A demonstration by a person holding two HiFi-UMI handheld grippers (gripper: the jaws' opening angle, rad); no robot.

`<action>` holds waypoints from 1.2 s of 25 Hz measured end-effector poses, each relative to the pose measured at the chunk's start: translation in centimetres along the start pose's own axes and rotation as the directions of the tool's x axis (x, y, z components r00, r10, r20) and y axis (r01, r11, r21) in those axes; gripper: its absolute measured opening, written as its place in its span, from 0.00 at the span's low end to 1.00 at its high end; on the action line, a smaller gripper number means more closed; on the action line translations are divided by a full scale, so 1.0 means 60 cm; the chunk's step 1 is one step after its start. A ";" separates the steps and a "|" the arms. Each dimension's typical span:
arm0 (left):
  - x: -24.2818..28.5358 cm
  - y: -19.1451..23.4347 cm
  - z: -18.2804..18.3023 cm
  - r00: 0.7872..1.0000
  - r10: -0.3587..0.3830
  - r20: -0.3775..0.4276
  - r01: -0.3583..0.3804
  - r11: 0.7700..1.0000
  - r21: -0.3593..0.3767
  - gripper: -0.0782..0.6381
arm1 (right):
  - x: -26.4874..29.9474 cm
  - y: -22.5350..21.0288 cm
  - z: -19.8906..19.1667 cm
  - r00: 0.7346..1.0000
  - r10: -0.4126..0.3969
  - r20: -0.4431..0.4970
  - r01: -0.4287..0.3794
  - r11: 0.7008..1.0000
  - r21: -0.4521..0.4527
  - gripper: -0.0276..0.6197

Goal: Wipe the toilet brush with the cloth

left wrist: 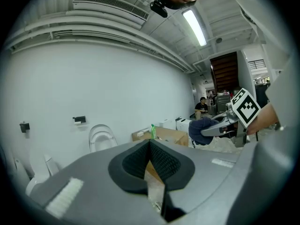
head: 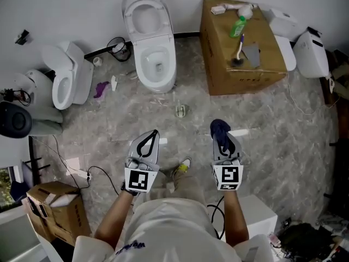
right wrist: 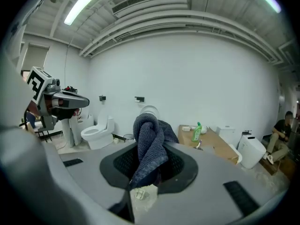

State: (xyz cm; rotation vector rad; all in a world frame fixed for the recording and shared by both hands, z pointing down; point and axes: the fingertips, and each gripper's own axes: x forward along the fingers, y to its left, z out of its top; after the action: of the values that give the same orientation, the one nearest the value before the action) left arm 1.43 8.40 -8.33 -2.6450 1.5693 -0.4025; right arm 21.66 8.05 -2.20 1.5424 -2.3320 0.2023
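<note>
The toilet brush (head: 239, 51) lies on a big cardboard box (head: 218, 64) at the far right; its pale handle points away and its dark head is near the front. It shows small in the right gripper view (right wrist: 198, 144). My right gripper (head: 221, 136) is shut on a dark blue cloth (head: 218, 126), which bulges out of the jaws (right wrist: 150, 144), well short of the box. My left gripper (head: 154, 133) hangs beside it over the floor, shut, with nothing between its pads (left wrist: 150, 144). From the left gripper view the cloth (left wrist: 198, 130) shows at the right.
A green bottle (head: 238, 26) and a grey sheet (head: 252, 54) share the box top. A white toilet (head: 154, 42) stands straight ahead, another toilet (head: 68, 79) at the left. White cisterns (head: 310, 53) stand far right. Cables and a small carton (head: 54, 206) lie near my left.
</note>
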 end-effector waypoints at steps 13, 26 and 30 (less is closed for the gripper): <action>0.099 0.056 -0.123 0.999 0.011 -0.040 -0.013 0.999 -0.041 0.11 | 0.131 0.031 -0.045 0.995 0.065 -0.070 -0.072 0.992 -0.106 0.19; 0.200 0.105 -0.318 0.995 -0.049 -0.081 0.043 0.996 -0.073 0.11 | 0.309 0.105 -0.177 0.982 0.093 -0.167 -0.121 0.979 -0.167 0.19; 0.224 0.101 -0.357 0.996 -0.066 -0.067 0.061 0.995 -0.077 0.11 | 0.341 0.121 -0.213 0.986 0.081 -0.146 -0.099 0.988 -0.117 0.19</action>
State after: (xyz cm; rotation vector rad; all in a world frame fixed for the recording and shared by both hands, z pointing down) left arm -2.84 -4.14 14.08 -2.7724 1.5518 -0.4529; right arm 10.31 -2.93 17.41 1.3217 -2.2599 0.1790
